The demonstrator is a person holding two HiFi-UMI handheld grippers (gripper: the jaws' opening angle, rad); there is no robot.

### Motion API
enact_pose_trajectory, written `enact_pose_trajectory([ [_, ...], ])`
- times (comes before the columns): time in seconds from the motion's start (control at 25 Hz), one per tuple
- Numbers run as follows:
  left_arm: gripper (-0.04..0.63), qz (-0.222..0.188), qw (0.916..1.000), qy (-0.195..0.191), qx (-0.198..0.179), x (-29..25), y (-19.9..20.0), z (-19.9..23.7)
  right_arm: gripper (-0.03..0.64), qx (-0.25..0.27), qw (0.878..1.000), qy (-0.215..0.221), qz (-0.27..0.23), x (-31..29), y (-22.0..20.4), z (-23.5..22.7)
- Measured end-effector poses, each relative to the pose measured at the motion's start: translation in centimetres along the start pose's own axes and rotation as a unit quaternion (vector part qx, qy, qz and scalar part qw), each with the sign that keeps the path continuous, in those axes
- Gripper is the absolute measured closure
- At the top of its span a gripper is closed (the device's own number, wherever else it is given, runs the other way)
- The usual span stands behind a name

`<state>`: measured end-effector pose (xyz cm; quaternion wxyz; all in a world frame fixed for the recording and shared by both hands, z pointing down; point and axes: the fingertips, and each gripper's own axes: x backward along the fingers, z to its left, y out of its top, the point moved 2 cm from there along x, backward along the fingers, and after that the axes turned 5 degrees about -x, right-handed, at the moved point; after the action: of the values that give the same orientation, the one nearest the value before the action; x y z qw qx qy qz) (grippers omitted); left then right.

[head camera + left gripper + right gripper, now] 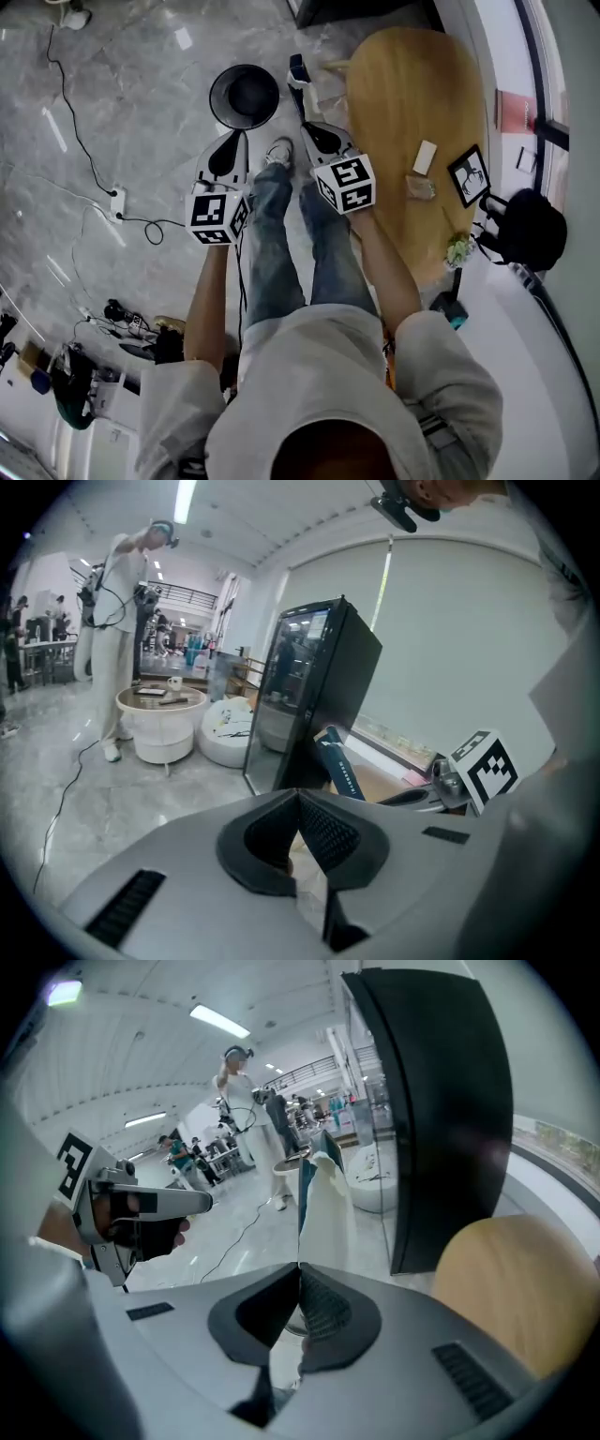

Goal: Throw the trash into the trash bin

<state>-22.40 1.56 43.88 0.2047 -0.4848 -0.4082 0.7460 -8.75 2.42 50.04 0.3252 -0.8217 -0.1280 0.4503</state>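
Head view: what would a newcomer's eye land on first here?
The black bin stands out on the grey floor at top centre. Just to its right, the right hand-held gripper is shut on a blue carton. A big oval wooden table fills the upper right.

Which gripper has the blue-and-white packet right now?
The right gripper: its shut jaws pinch the blue-and-white packet, which sticks out ahead of them. The left gripper has its jaws together with no such packet showing.
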Motion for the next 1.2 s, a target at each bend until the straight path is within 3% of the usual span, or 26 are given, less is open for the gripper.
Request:
enact_pose_trajectory([
  [0.24,0.577,-0.002,0.998,0.051,0.037,2.1,-1.8,4.6,0.586,0.029,0.998,0.049,0.036,-5.4,0.1,3.8],
  [0.44,0.577,0.004,0.995,0.077,0.064,3.2,-3.8,6.3,0.586,0.039,0.993,0.069,0.09,-9.5,-2.3,4.7],
  [0.72,0.577,0.006,0.9926,0.092,0.079,3.7,-5.5,8.3,0.586,0.024,0.982,0.059,0.178,-15.8,-7.5,4.2],
  [0.88,0.577,0.006,0.9918,0.098,0.082,3.9,-5.9,9.0,0.586,0.041,0.97,0.051,0.233,-18.5,-10.3,3.8],
  [1.12,0.577,0.008,0.9897,0.112,0.089,4.6,-6.4,9.8,0.583,0.041,0.958,0.028,0.282,-20.9,-11.4,2.7],
  [1.16,0.577,0.008,0.9894,0.114,0.09,4.8,-6.5,10.0,0.557,0.042,0.959,0.03,0.277,-21.2,-11.2,2.8],
  [1.2,0.577,0.009,0.9891,0.116,0.091,4.9,-6.7,10.1,0.46,0.047,0.961,0.033,0.27,-21.5,-11.0,2.9],
])
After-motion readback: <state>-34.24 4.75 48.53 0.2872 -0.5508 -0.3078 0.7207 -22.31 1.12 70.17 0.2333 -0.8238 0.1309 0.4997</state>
